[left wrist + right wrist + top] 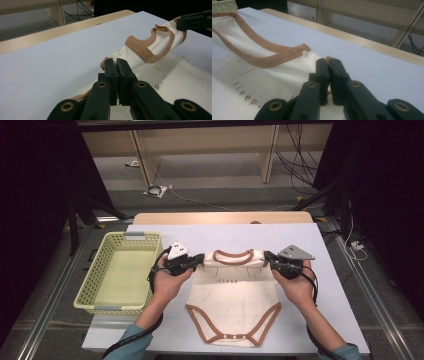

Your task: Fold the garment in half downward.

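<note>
Cream bodysuit [234, 302] with brown trim, spread face up on pale desk [325, 285], neck opening away from the person, snap crotch nearest. Left tool [201, 260] clamped on the left shoulder edge; right tool [267, 256] clamped on the right shoulder edge, jaws pressed together over the fabric in both tool views. Shoulders lifted slightly off the desk between the 2 tools, so that the neckline [147, 51] arches up and the cloth is stretched taut across its width; lower body flat on the desk. Symmetrical grip at both shoulders likely chosen to keep the garment square and wrinkle-free, ready for a fold or a lift. Printed word "sleep." [245, 93] legible on the chest, confirming front side up. Small snap button [305, 53] at the end of the neckline trim, just beside the right tool. Yellow-green basket [100, 270] standing empty at the left of the desk, near the left hand [167, 285], probably the destination for the folded garment.
</note>
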The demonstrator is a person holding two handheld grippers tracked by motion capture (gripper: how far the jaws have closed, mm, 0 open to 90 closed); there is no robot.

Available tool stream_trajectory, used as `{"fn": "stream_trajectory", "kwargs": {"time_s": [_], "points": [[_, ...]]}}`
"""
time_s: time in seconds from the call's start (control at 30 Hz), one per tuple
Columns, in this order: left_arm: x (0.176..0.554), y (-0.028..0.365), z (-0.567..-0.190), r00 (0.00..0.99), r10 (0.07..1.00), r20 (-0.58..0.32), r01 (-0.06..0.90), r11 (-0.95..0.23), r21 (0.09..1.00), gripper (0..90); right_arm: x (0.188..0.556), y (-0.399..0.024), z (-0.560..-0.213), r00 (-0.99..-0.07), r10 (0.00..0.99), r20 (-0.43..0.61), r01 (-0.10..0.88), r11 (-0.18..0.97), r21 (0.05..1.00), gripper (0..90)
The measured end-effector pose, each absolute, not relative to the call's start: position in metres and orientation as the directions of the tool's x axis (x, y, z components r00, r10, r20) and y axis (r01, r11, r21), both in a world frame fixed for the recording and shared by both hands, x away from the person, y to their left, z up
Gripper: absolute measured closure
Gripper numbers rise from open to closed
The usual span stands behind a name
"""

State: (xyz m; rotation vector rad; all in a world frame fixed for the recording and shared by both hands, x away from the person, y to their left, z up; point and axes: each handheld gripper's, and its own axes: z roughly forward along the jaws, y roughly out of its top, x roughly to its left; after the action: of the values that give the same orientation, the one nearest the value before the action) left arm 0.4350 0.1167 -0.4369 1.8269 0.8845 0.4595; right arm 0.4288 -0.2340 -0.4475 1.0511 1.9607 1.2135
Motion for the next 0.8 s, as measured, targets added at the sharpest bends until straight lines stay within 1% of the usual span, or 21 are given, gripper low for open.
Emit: {"fn": "stream_trajectory", "kwargs": {"time_s": [0.8], "points": [[0.4298, 0.1185, -0.4368, 0.665, 0.744, -0.070, 0.357, -0.234, 0.904, 87.7, 0.4209, -0.2350, -0.4465, -0.518, 0.852, -0.080, 0.309, 0.273, 0.911, 86.1]]}}
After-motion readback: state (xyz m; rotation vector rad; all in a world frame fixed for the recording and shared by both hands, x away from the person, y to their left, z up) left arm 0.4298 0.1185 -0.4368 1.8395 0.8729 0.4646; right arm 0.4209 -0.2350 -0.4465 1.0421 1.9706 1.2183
